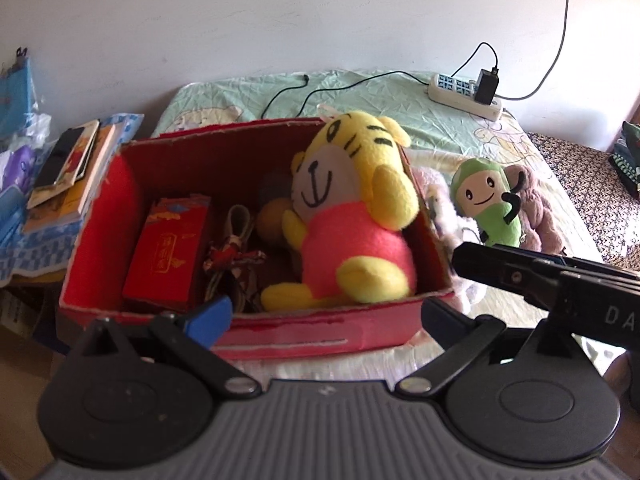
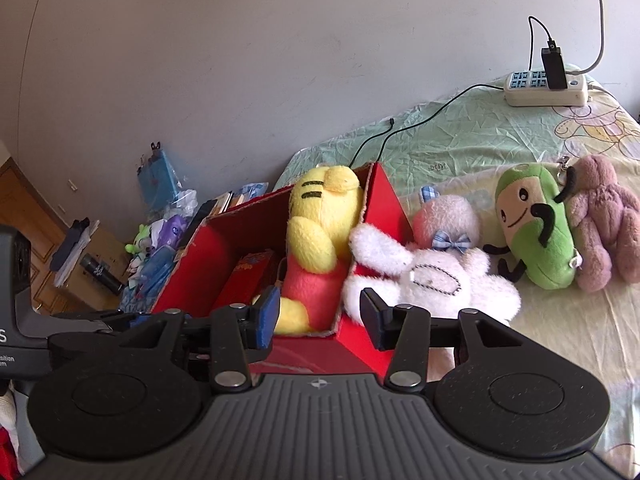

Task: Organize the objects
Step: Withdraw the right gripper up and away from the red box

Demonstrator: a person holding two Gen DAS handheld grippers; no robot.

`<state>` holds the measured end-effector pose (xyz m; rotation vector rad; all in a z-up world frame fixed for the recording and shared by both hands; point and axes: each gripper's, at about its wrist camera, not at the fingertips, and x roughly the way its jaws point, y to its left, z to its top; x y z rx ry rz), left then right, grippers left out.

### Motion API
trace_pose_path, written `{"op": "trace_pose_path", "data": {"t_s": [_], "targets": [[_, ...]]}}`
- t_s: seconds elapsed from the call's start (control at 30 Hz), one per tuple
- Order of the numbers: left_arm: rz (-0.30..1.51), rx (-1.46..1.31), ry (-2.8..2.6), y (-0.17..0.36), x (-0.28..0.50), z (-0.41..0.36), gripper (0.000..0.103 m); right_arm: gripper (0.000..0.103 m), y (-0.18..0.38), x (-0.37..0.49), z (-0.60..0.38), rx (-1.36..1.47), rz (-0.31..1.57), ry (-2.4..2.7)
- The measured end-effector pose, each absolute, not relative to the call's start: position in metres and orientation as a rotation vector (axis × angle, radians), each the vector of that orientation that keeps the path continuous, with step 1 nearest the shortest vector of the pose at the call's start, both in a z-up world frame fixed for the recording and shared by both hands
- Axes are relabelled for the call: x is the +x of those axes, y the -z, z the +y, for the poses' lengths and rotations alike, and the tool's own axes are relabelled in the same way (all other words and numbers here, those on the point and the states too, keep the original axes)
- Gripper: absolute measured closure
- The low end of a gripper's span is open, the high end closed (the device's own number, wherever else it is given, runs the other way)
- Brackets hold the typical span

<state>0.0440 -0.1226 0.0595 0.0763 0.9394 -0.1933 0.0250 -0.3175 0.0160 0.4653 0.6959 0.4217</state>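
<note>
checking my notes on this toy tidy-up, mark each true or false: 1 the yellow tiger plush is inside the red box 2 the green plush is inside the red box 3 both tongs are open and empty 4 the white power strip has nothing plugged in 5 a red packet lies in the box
1. True: the yellow tiger plush sits in the red box.
2. False: the green plush lies on the bed outside it.
3. True: left tongs and right tongs are open, holding nothing.
4. False: a black charger is plugged into the white power strip.
5. True: the red packet lies left of the tiger.
</note>
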Motion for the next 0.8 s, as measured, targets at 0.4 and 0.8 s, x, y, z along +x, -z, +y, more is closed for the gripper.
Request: {"op": "trace_pose_path", "data": {"t_s": [0.4,0.8], "targets": [[0.972,0.085,0.097,-0.045,0.010,-0.164,0.002,0.054,0.000,0.011,-0.351,0.454,0.751,-0.483],[1.036,0.108,0.074,-0.016,-0.005,-0.200,0.002,0.054,0.024,-0.011,-0.380,0.483,0.818,-0.471]]}}
